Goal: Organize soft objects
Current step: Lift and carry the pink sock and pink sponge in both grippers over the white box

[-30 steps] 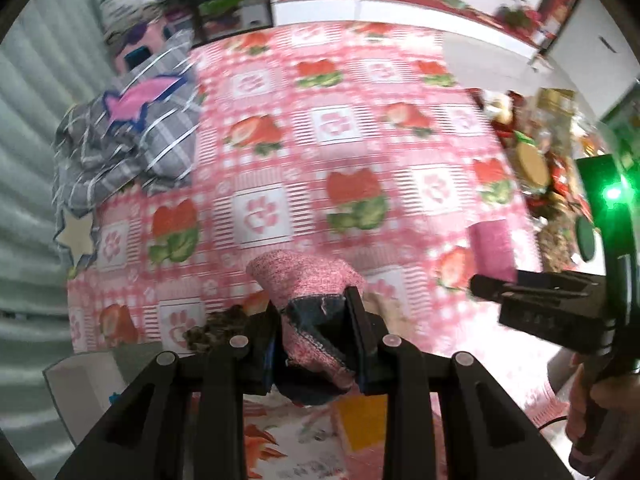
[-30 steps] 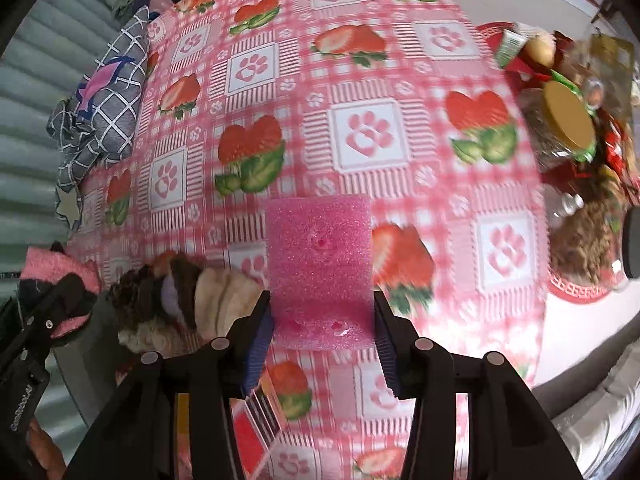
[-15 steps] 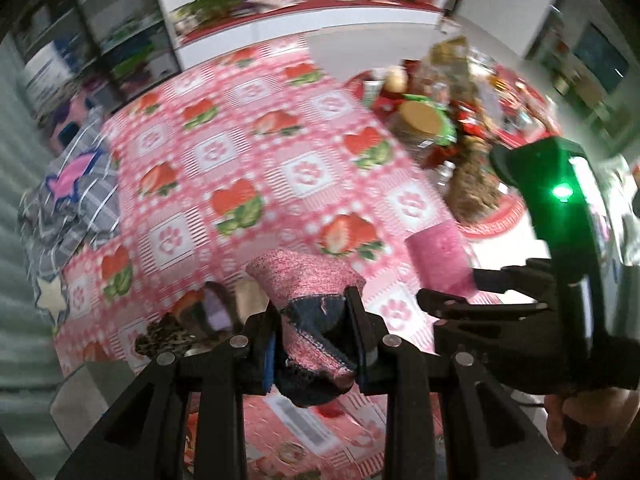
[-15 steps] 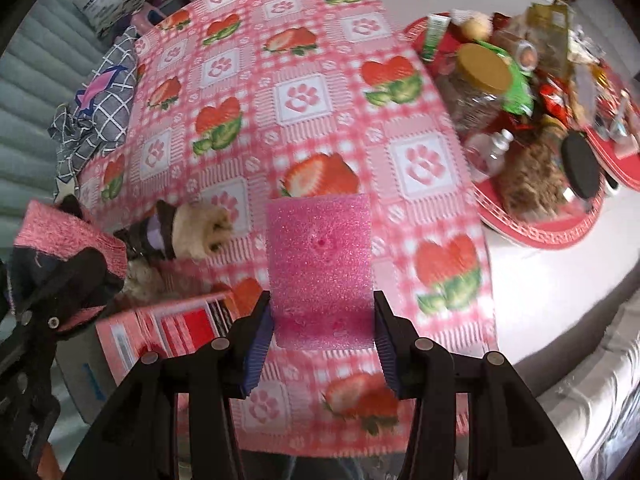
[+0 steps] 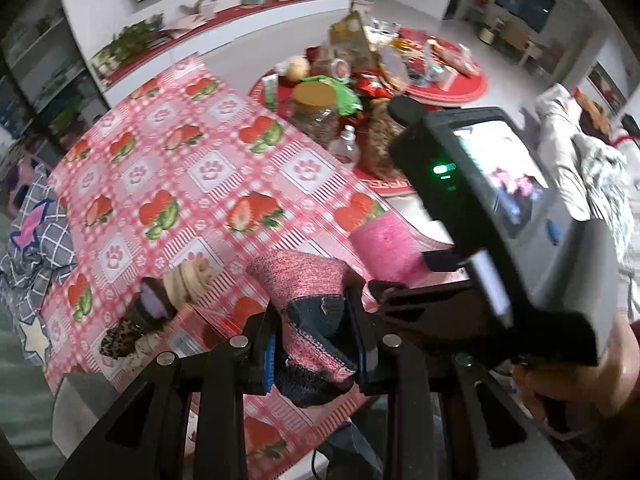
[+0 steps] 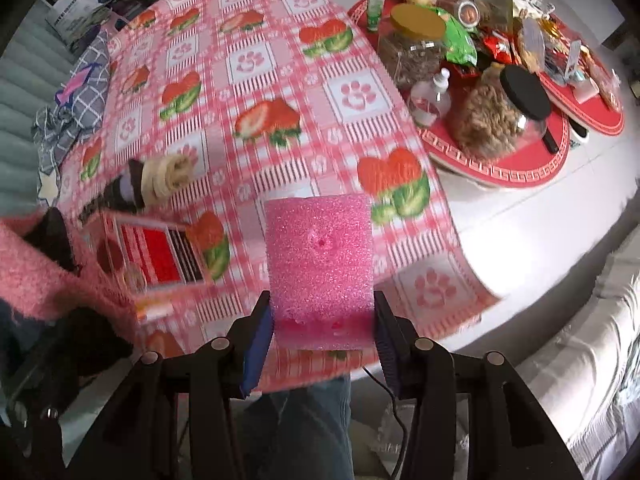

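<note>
Left tongs (image 5: 316,354) clamp the pink knit sock (image 5: 308,292); right tongs (image 6: 320,334) clamp the pink sponge (image 6: 320,256). Maintain both grips until each item is over its destination.

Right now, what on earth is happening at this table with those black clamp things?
A person is sorting soft items with a handheld gripper in each hand. The left gripper is clamped on a fuzzy pink and dark blue knitted sock, and the right gripper is clamped on a flat pink foam sponge. Both are held in the air above the near edge of the pink strawberry-and-paw-print tablecloth. A small pile of rolled socks lies on the cloth, beside a red printed cardboard box.
</note>
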Demonstrator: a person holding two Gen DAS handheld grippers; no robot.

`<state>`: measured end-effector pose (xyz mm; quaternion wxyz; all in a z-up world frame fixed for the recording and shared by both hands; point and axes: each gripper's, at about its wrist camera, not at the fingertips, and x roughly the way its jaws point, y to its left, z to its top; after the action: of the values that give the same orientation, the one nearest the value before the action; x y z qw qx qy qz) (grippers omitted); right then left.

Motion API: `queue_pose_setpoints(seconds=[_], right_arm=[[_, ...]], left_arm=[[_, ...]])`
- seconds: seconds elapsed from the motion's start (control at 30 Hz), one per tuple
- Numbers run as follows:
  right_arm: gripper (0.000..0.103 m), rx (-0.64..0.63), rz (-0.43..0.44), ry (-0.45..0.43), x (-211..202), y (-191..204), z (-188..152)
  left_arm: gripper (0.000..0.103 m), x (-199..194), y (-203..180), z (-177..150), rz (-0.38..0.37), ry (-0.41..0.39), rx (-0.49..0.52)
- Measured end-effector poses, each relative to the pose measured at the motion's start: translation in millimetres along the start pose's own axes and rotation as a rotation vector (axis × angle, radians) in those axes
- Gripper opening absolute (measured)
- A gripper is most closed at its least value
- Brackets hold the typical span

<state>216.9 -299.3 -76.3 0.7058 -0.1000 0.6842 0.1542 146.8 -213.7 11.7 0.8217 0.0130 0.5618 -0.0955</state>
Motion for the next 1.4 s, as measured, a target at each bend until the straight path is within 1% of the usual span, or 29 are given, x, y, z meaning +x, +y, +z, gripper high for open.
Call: queue_pose_setpoints(seconds=[0.1,0.27,0.4,0.5,0.63,0.87,0.97,1.13,1.3,1.4], right_arm=[[0.048,-0.007,-0.005,0.013,3,2,-16],[0.048,-0.037,0.017,0.010,1,11,-38],[0.048,-0.077,0.025,0.010,-1,24,-53],[0.048,-0.110,0.038,0.017,0,37,-63],[0.048,-0.167,0.062,0.012,-2,58,-76],[0.049,-0.304,0.083,-0.010,-12,97,-92],[0.049,-0.374,0.089,-0.021,-16,115,-96],[0.049,-0.500,0.086,-0.046,-26,147,-102],[0.049,-0.583,0.082,-0.062,-32,172,-104],[0.049,-0.625,0.082,-0.066,-35,186,-104]], left_arm=[[0.032,-3,-9,-18,-0.006,0.014,0.024],[0.032,-11,-6,-47,-0.011,0.028,0.011],[0.032,-19,1,-69,0.001,0.030,-0.008],[0.031,-26,8,-82,0.012,0.022,-0.030],[0.031,-40,20,-97,0.044,-0.006,-0.067],[0.031,-64,58,-121,0.103,-0.064,-0.208],[0.031,-68,79,-132,0.120,-0.065,-0.291],[0.031,-75,103,-149,0.149,-0.077,-0.390],[0.031,-86,125,-166,0.180,-0.103,-0.492],[0.031,-90,135,-172,0.193,-0.118,-0.533]])
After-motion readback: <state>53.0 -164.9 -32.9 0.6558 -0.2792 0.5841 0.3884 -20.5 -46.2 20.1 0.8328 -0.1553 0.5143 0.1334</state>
